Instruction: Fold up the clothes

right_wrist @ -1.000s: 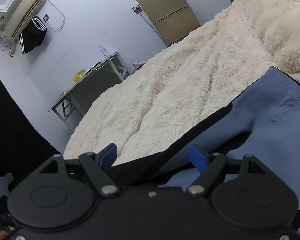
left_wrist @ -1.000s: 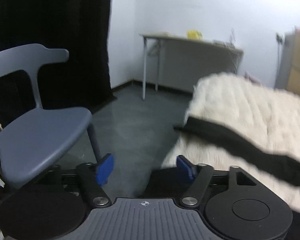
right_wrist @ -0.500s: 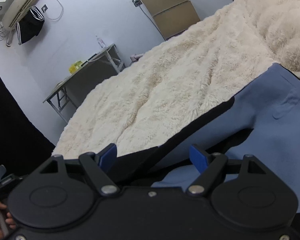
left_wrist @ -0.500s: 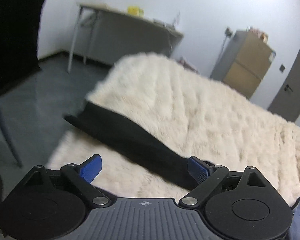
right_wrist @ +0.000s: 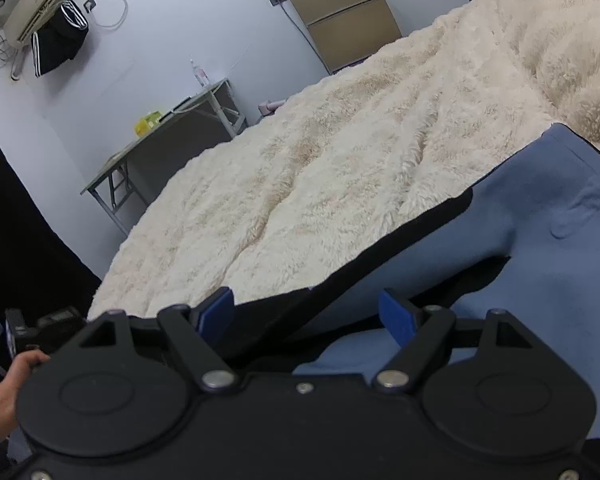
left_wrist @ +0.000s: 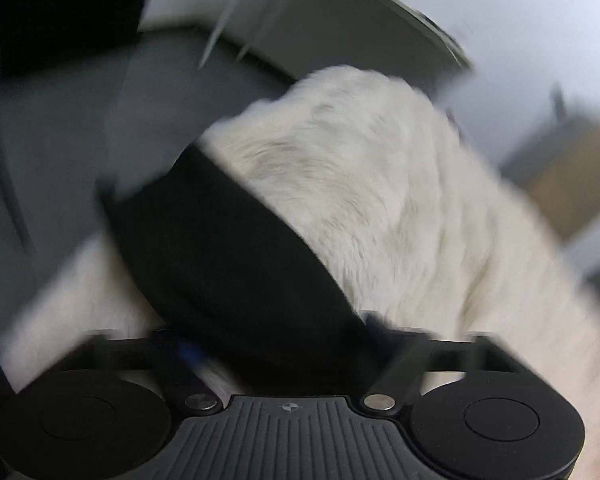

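The blue-and-black garment [right_wrist: 540,216] lay on the cream blanket [right_wrist: 340,152], its black sleeve [left_wrist: 228,264] stretching away leftward. The left gripper [left_wrist: 284,344], nearer that sleeve, had just been closing around it; the right gripper [right_wrist: 308,316] stood wide, empty

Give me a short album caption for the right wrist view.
Open right claw poised over a blue-and-black garment spread on a fluffy cream blanket.
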